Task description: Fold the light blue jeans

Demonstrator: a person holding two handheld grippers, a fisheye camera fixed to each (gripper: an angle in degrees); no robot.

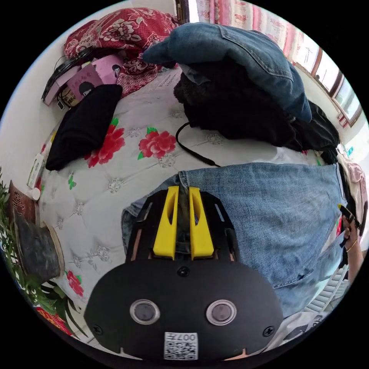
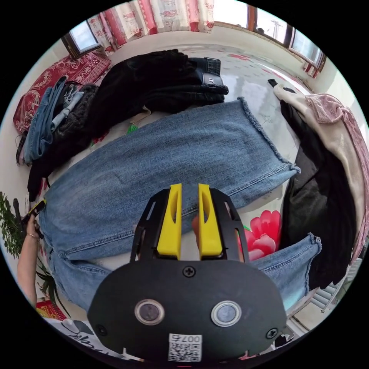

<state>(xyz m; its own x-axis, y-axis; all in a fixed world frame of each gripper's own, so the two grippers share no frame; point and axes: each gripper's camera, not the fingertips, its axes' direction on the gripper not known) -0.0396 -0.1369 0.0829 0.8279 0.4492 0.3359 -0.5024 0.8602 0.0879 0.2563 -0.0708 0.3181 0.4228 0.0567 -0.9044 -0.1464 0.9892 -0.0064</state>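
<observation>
— denim, pale blue: where do the light blue jeans (image 2: 161, 153) lie?
— spread flat on the quilted floral bed cover (image 1: 127, 153), one leg stretched out across the right gripper view, the other leg's hem (image 2: 296, 261) lower down at that view's right.
— and at the left of the left gripper view?
— a folded black garment (image 1: 82, 127), then a red patterned pillow (image 1: 127, 27), then a heap of dark clothes (image 1: 238, 107) topped with darker denim (image 1: 238, 50).
— what is the left gripper (image 1: 183, 192) doing?
— its yellow jaws are pinched together on the jeans' edge, with cloth showing between them.
— the right gripper (image 2: 189, 190)?
— its jaws stand slightly apart over the leg's lower seam, grasping nothing that can be made out.
— anything further right?
— dark trousers (image 2: 319, 207) and pink and cream clothes (image 2: 338, 127) lie just beside the hems.
</observation>
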